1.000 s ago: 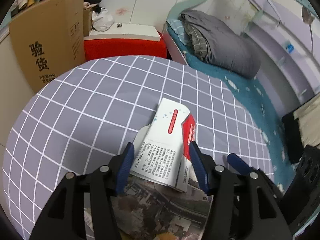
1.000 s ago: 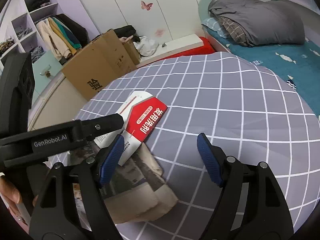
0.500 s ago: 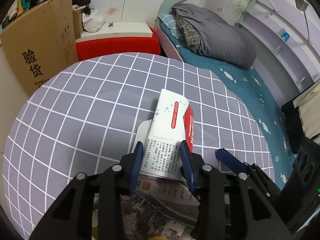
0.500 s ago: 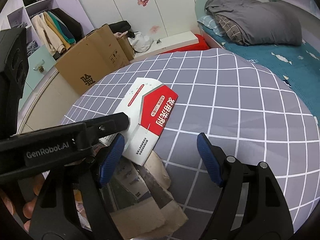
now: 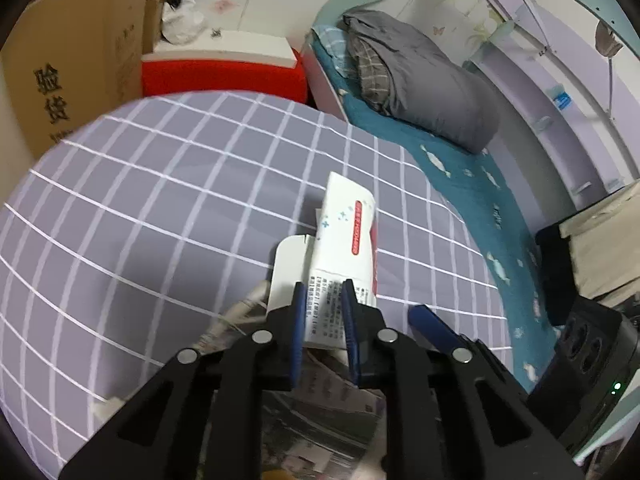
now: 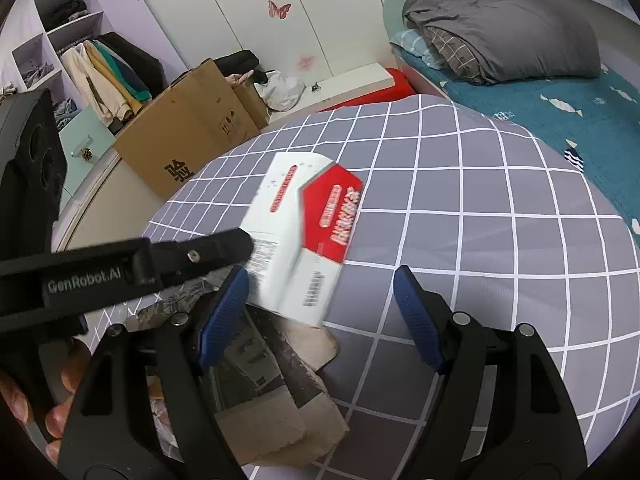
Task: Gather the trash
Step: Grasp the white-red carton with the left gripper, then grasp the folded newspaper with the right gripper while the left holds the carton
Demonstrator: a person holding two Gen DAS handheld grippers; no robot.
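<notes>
A flattened white and red carton (image 5: 344,236) lies on the grey checked tablecloth (image 5: 160,200). My left gripper (image 5: 323,292) is shut on the carton's near end and lifts it slightly; the carton shows blurred in the right wrist view (image 6: 304,236). Under it lies a pile of crumpled newspaper and brown cardboard (image 6: 276,392). My right gripper (image 6: 320,292) is open and empty, just above the pile, to the right of the left gripper's arm (image 6: 120,272).
A large cardboard box (image 6: 192,128) stands beyond the table's far left edge, with a red and white bench (image 5: 224,68) beside it. A bed with a grey duvet (image 6: 512,32) runs along the right. A wardrobe with clothes (image 6: 100,72) is at far left.
My left gripper has closed from wide open onto the near end of the carton. The carton has shifted and lifted a little. My right gripper has stayed open.
</notes>
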